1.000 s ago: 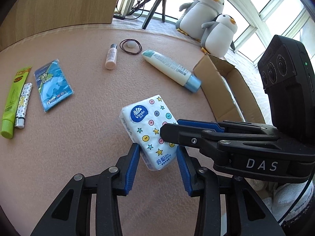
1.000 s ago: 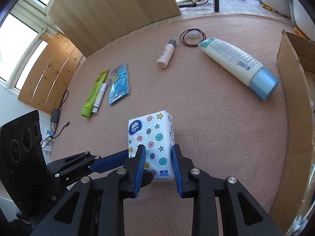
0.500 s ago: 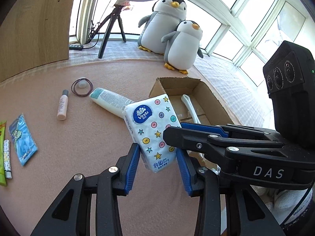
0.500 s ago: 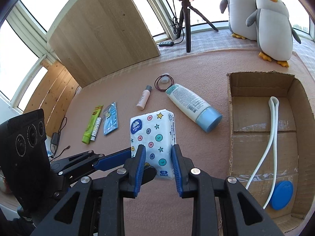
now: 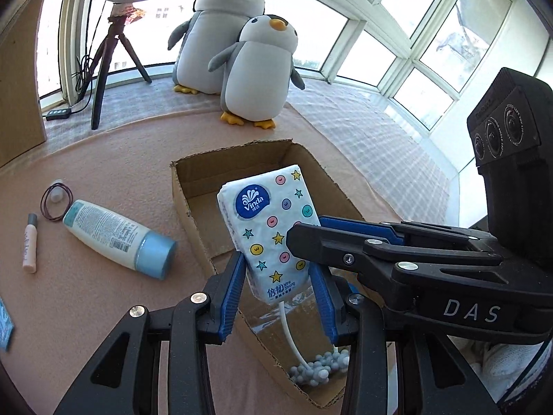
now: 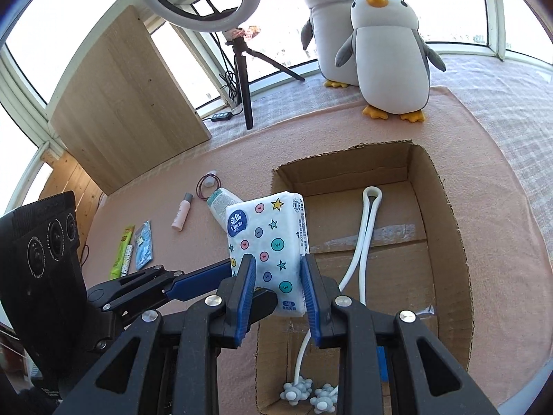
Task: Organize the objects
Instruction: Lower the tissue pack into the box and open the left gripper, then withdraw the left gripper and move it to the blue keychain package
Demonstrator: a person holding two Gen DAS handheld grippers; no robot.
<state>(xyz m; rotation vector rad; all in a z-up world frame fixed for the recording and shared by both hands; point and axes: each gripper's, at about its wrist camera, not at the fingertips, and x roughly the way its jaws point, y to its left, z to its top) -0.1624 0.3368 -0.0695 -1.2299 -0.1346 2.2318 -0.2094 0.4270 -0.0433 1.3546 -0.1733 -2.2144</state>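
Observation:
A white Vinda tissue pack [image 5: 273, 228] with coloured dots and stars is held in the air over the open cardboard box [image 5: 193, 186]. My left gripper [image 5: 280, 294] and my right gripper [image 6: 278, 292] are both shut on its lower end, side by side. The pack [image 6: 268, 238] hangs above the left edge of the box [image 6: 446, 214]. Inside the box lie a white looped cord [image 6: 366, 228] with grey bobbles and a blue item, mostly hidden.
On the pink mat left of the box lie a white lotion bottle with a blue cap [image 5: 117, 235], a small pink tube [image 5: 29, 245], a hair tie [image 5: 55, 202], a green tube [image 6: 121, 250] and a blue packet [image 6: 143, 243]. Two plush penguins [image 6: 380, 45] and a ring-light tripod [image 6: 242, 79] stand behind.
Both grippers lifted the tissue pack off the mat and carried it right, from beside the lotion bottle to above the cardboard box. Both stayed shut on it.

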